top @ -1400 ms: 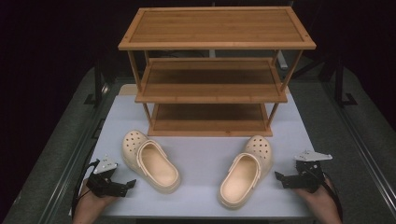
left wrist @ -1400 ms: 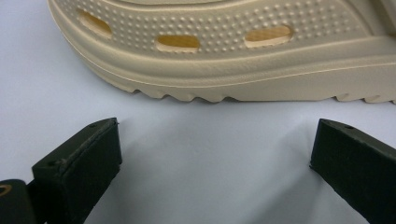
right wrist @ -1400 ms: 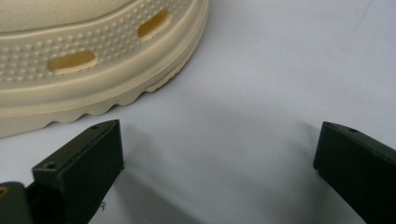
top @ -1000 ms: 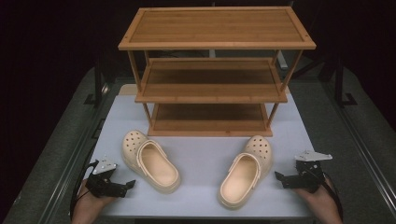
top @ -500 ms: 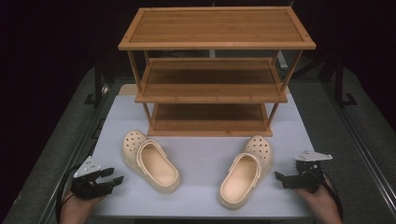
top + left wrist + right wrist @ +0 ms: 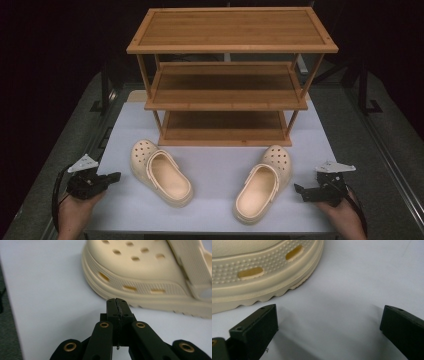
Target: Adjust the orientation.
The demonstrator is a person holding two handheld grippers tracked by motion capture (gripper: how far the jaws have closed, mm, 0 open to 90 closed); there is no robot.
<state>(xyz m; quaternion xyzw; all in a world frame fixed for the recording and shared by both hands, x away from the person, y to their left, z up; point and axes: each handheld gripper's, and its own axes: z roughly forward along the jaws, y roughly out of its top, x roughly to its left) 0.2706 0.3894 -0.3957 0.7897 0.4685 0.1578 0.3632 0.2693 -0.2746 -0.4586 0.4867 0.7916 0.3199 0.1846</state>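
Two cream perforated clogs lie on the white mat [image 6: 215, 160] in front of a wooden rack. The left clog [image 6: 162, 172] points toe to the back left, the right clog [image 6: 262, 182] toe to the back right. My left gripper [image 6: 116, 176] hovers at the mat's left edge, aimed at the left clog [image 6: 150, 272] but short of it. Its jaws have just been closing and now meet at the tips [image 6: 116, 301] with nothing between them. My right gripper [image 6: 298, 190] rests open beside the right clog's sole [image 6: 262, 270], its fingers [image 6: 257, 322] spread wide on bare mat.
A three-tier bamboo shoe rack [image 6: 230, 75] stands at the back of the mat, its shelves bare. Grey table surface [image 6: 60, 150] and metal rails flank the mat on both sides. Bare mat lies between the two clogs.
My left gripper drew back to the left, rose a little and shut its jaws on nothing. The right gripper and both clogs stayed put.
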